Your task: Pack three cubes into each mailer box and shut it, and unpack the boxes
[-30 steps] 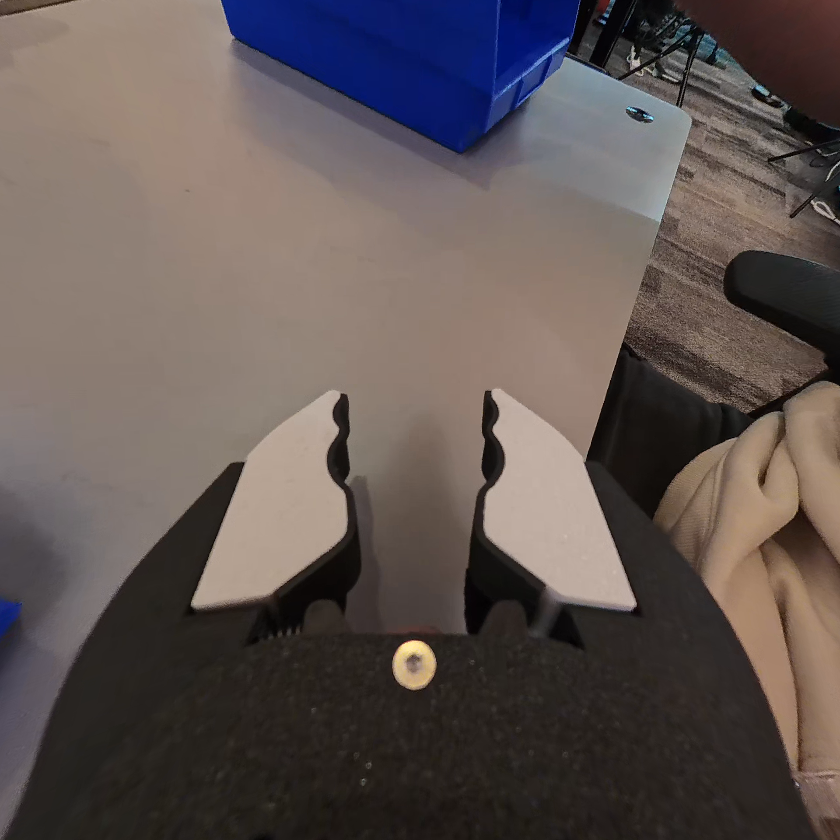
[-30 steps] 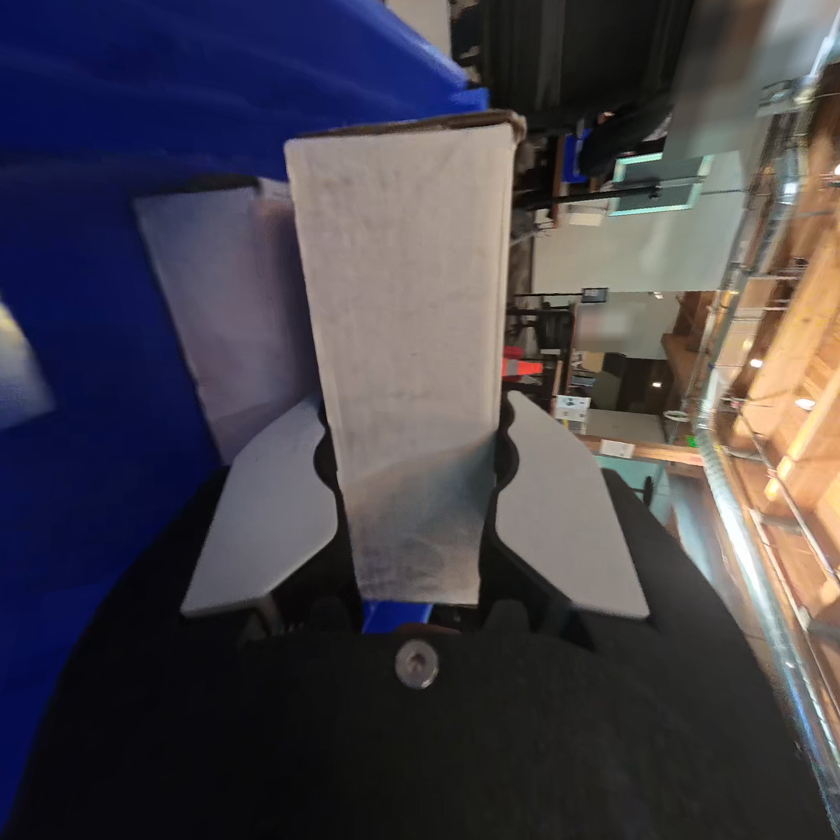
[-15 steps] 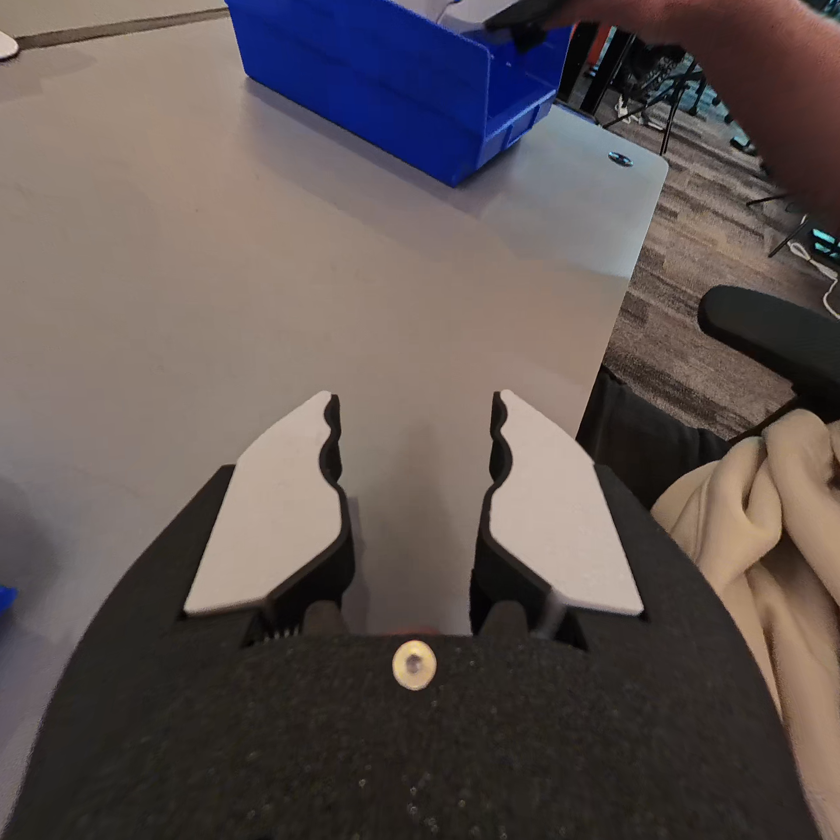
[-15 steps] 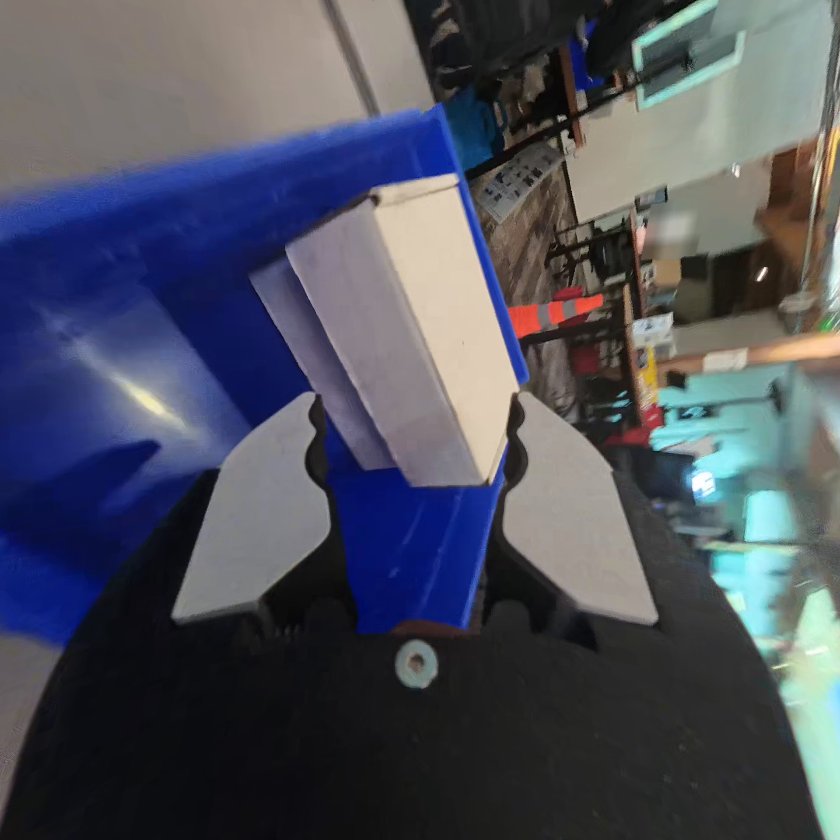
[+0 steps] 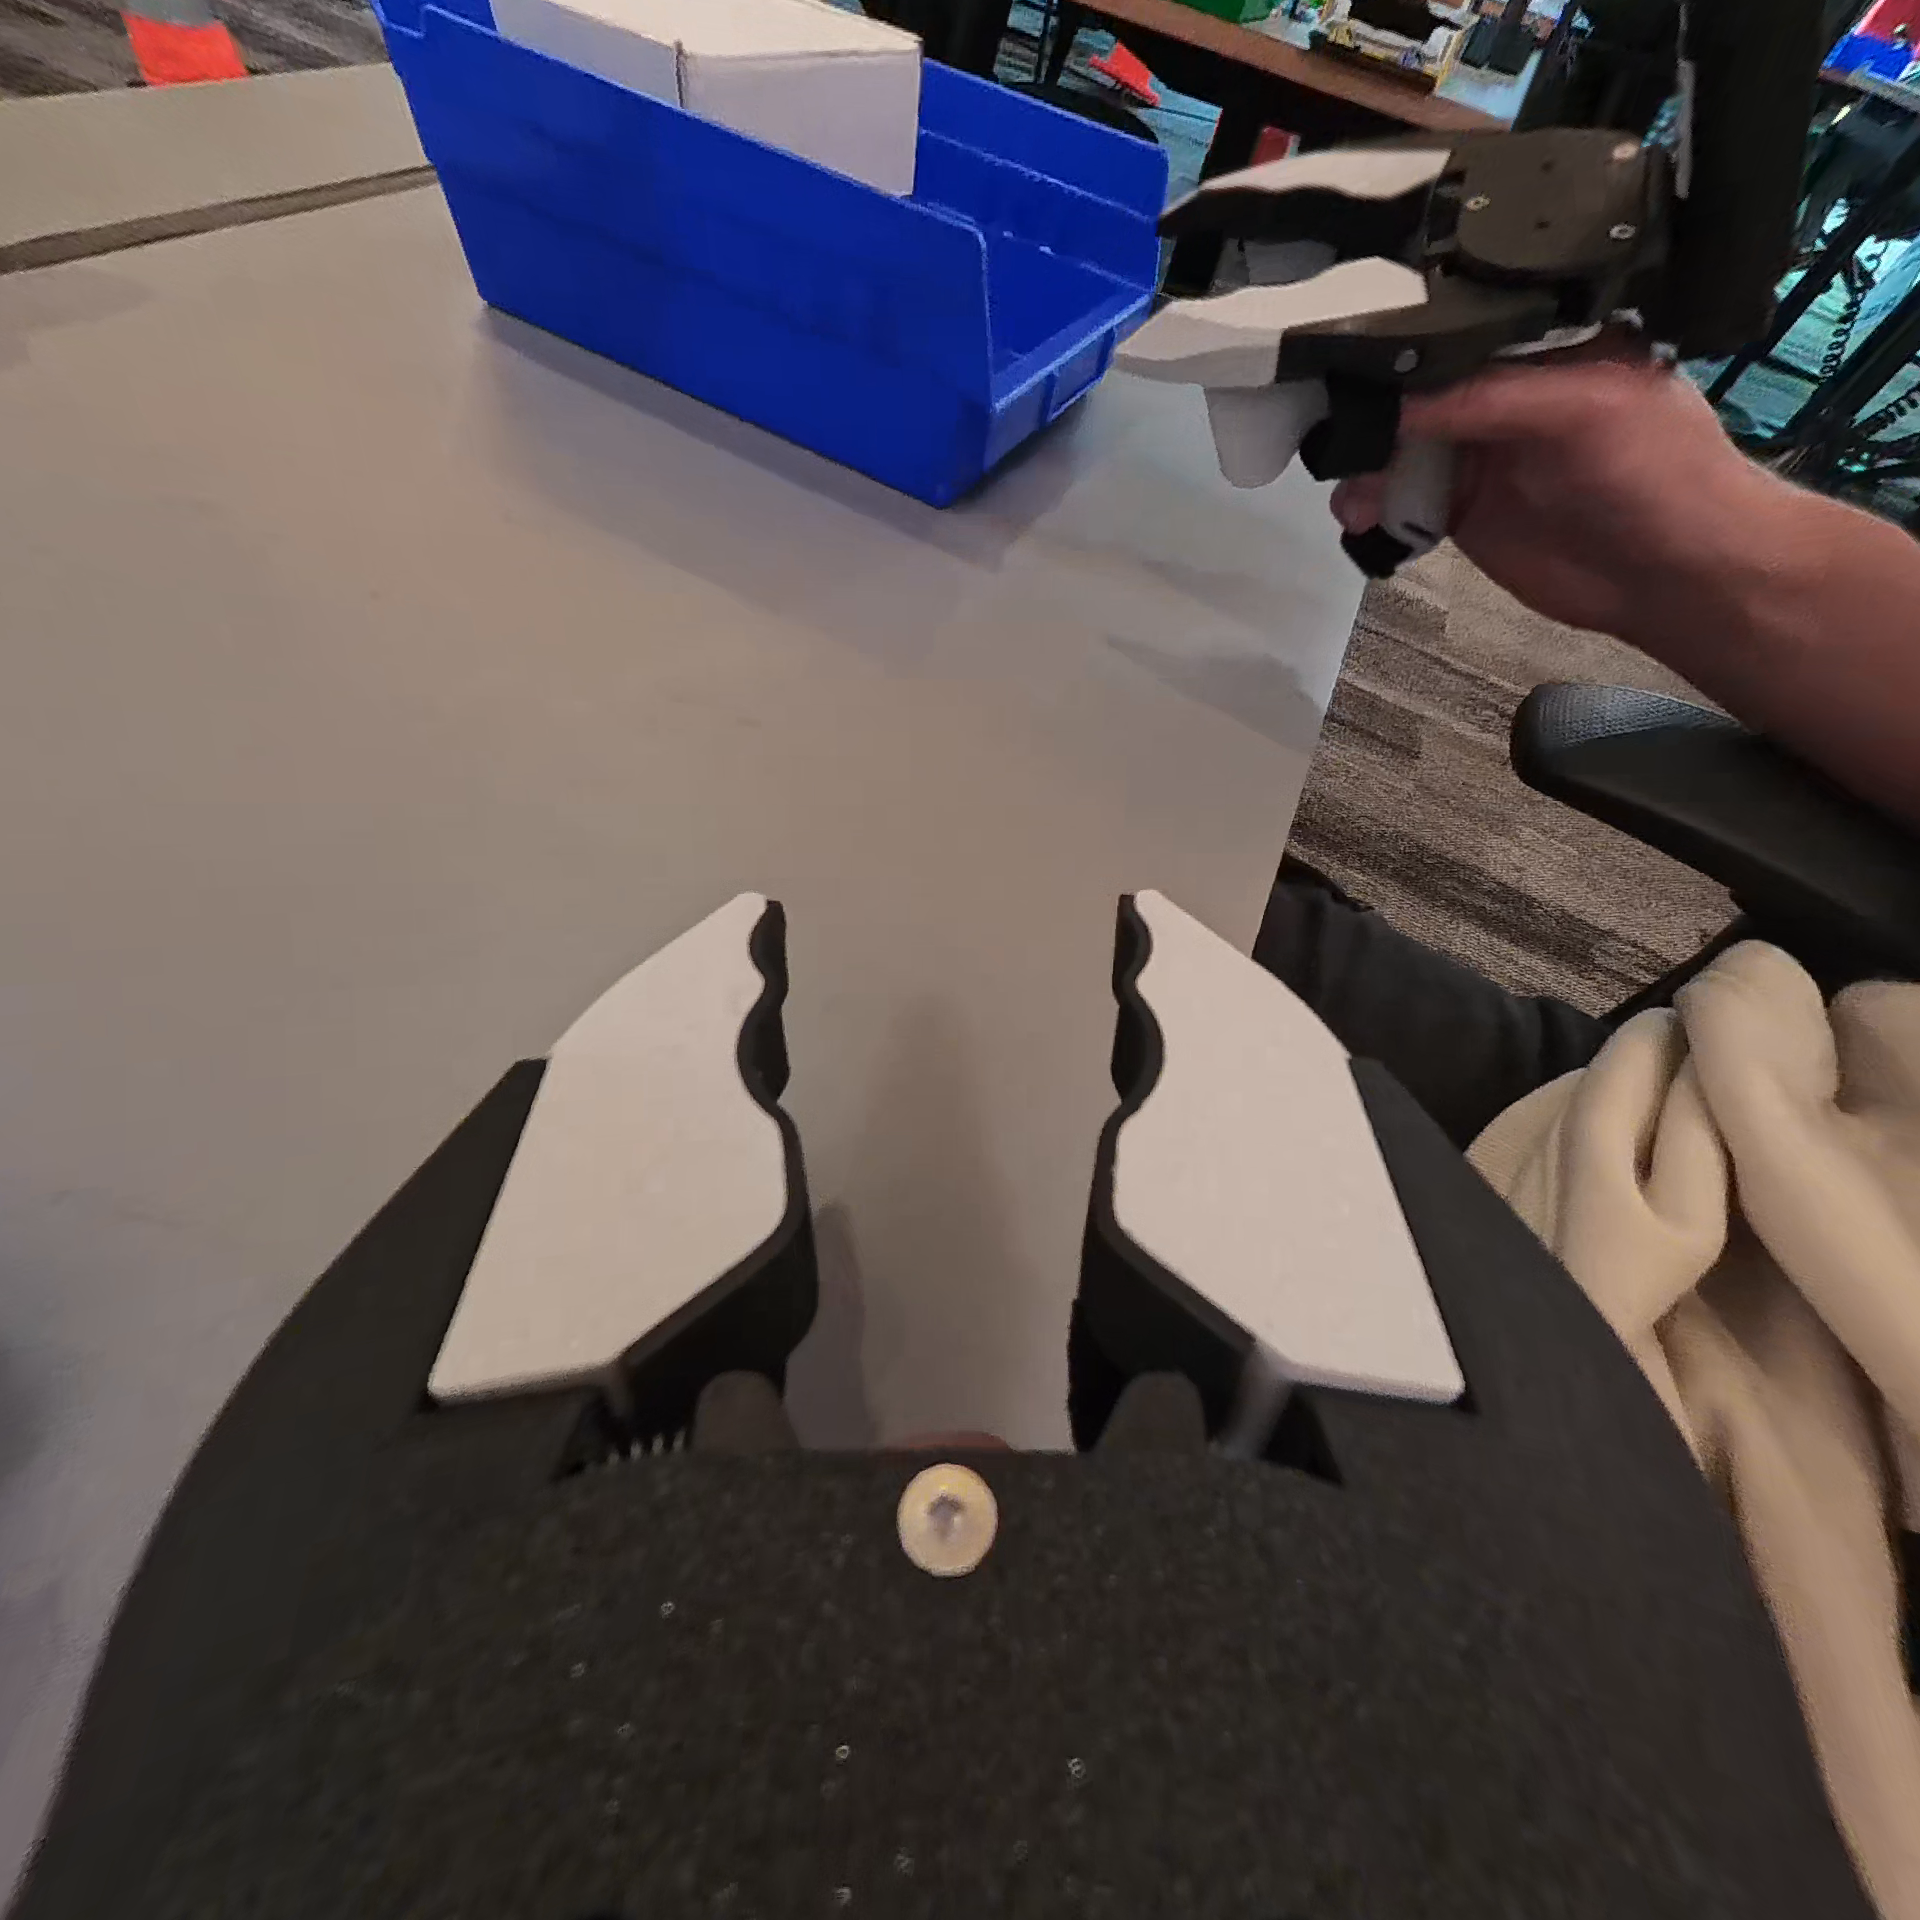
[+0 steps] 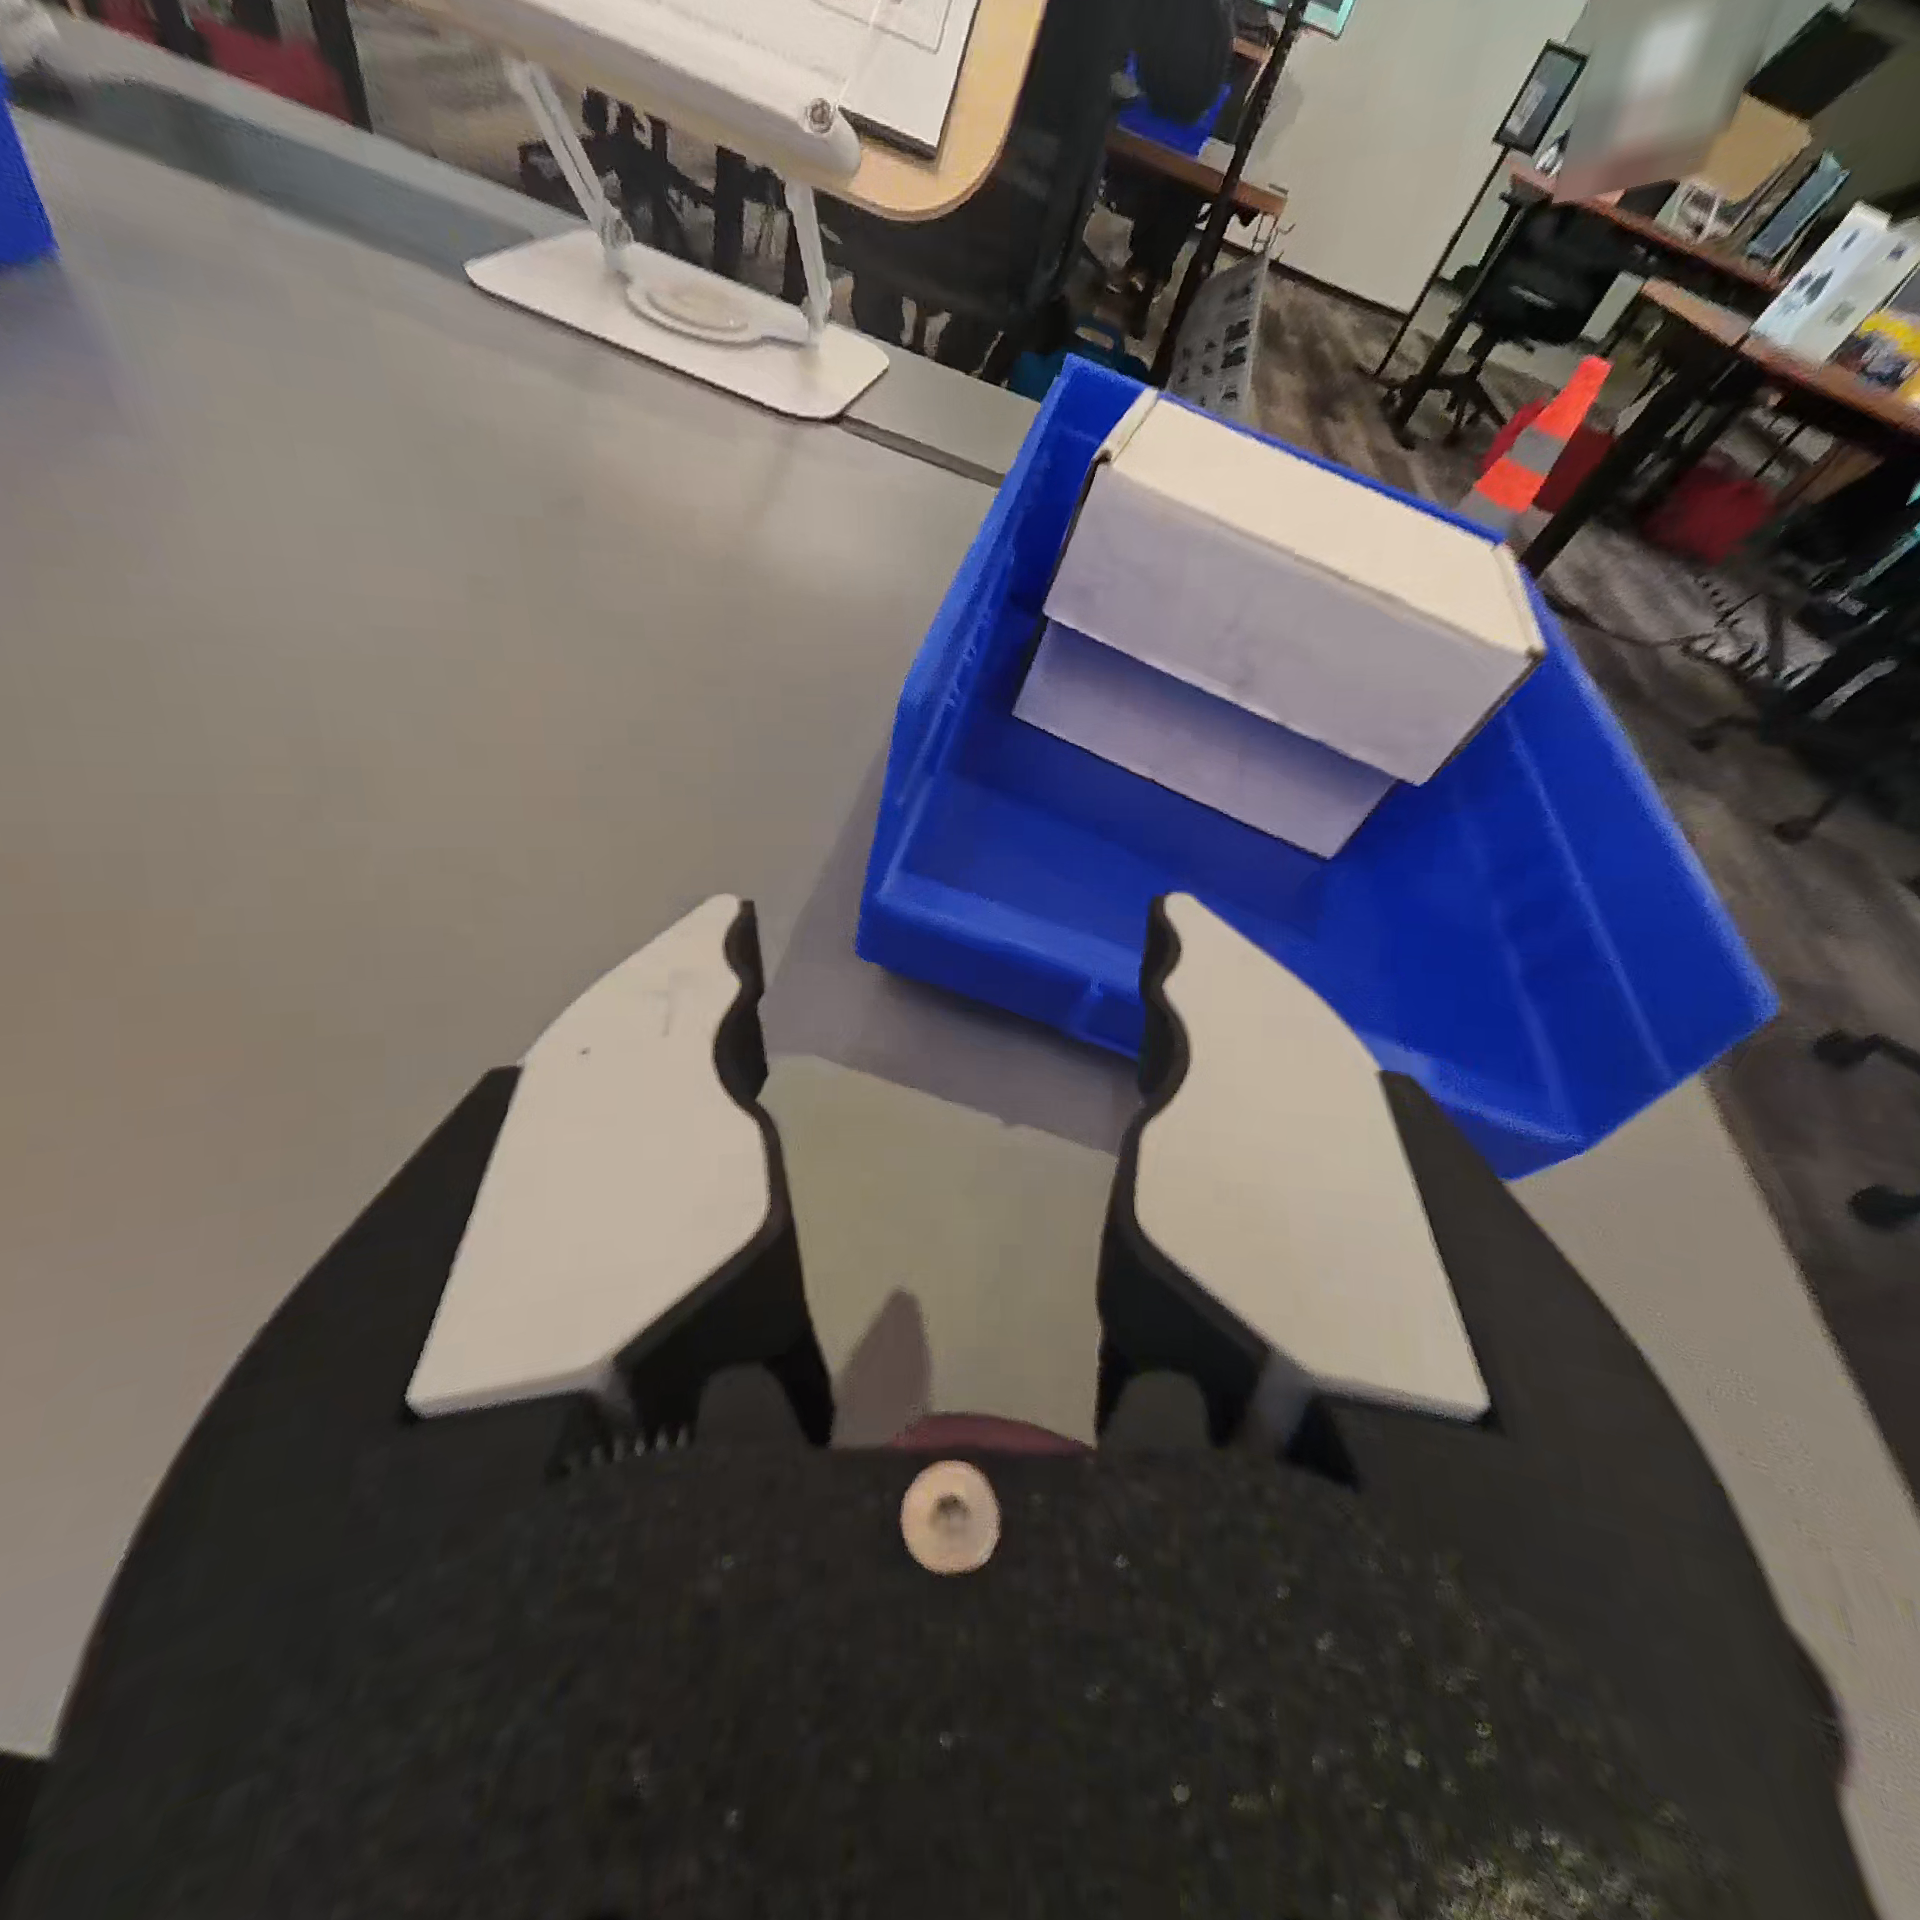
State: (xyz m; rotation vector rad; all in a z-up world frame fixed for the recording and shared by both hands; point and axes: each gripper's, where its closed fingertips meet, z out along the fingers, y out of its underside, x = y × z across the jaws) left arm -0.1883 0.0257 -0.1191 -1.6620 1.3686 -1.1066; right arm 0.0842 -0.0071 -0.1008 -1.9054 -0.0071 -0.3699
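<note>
Two shut white mailer boxes lie stacked in a blue bin [image 6: 1538, 935] at the table's right end; the upper box [image 6: 1288, 592] rests on the lower box [image 6: 1184, 743]. The bin [image 5: 748, 270] and the upper box [image 5: 727, 73] also show in the left wrist view. My right gripper [image 6: 948, 914] is open and empty, just in front of the bin's open end; it shows in the left wrist view [image 5: 1153, 281] held by a hand. My left gripper [image 5: 948, 914] is open and empty over the bare grey table [image 5: 416, 675]. No cubes are in view.
A white stand [image 6: 686, 301] sits on the table's far side. The table's edge [image 5: 1320, 727] runs to the right of my left gripper, with a black chair armrest [image 5: 1714, 790], cream cloth [image 5: 1714, 1247] and carpet beyond. An orange cone [image 6: 1548, 436] stands on the floor. My right fingertips sit around 30 cm from my left ones.
My right gripper let go of the white mailer box, leaving it on the other box in the bin, and drew back out of the bin. My left gripper stayed open and tilted up slightly.
</note>
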